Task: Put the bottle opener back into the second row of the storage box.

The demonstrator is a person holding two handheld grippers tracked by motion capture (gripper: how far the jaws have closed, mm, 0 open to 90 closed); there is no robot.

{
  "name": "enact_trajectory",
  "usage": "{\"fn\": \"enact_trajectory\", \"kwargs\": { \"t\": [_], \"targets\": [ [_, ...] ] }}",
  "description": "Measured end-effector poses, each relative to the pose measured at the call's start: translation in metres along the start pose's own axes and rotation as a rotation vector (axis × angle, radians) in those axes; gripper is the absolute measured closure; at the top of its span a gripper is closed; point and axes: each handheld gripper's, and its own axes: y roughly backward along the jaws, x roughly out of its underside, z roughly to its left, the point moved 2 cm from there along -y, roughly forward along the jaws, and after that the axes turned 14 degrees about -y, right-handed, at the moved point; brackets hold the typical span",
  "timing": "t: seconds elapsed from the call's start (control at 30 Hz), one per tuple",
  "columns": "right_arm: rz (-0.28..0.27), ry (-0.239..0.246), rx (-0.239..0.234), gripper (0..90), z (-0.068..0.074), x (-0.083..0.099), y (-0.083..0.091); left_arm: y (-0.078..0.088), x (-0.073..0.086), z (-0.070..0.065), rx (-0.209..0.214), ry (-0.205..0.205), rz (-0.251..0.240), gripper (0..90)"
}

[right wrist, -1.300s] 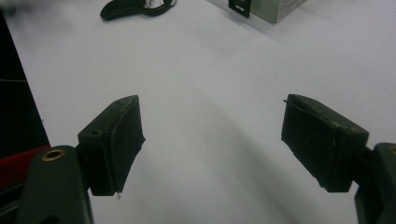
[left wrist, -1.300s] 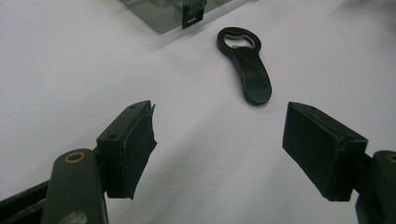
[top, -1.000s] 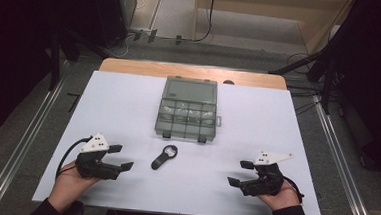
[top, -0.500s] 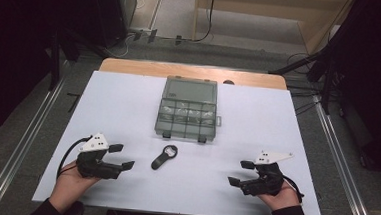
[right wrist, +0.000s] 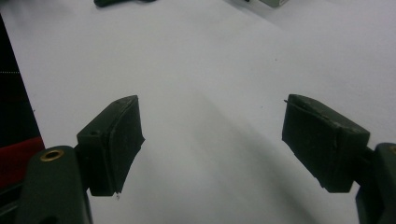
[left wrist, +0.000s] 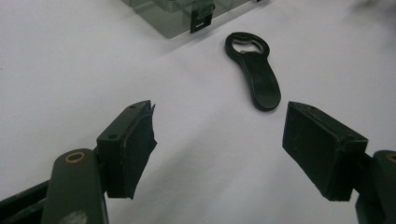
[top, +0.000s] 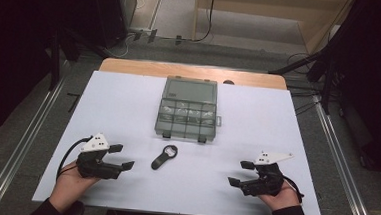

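Barely a twitch since a second ago: both hands sit where they were near the front edge of the table [top: 129, 98], and nothing on it has shifted. Biggest thing out there is that white table, and toward its back edge, about centred, lies the clear compartment box [top: 188, 109], lid down, latches facing the person. Down at the front-left corner area rests the left gripper [top: 123, 156], jaws spread wide and holding nothing; over toward the front-right corner the right gripper [top: 238, 172] mirrors it, jaws apart and empty too. Smallest player: the black bottle opener [top: 164, 157], lying flat between the box's front wall and the front edge, just beside the left gripper and well apart from the right. This looks like the opening stance, approach not yet begun, and the opener seems the left gripper's target. The next move calls for sliding forward, lining the jaws across the slim handle, and dropping low, since it lies flat on the surface. The left gripper view gives what the high view can't: the bottle opener [left wrist: 254, 74] close up, ring end pointing away, handle toward the open jaws, slightly right of centre. The right gripper view offers bare tabletop between its pads.
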Motion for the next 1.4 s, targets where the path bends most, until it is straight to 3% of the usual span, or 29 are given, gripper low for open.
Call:
{"fn": "enact_trajectory", "kwargs": {
  "t": [0.77, 1.4],
  "targets": [
    [0.007, 0.004, -0.013, 21.0, -0.001, 0.0, -0.002, -0.002, 0.001, 0.0, -0.002, -0.001, 0.005, 24.8],
    [0.029, 0.066, -0.064, 21.0, 0.002, -0.021, -0.016, -0.003, 0.004, 0.001, -0.017, 0.003, 0.008, 24.8]
  ]
}}
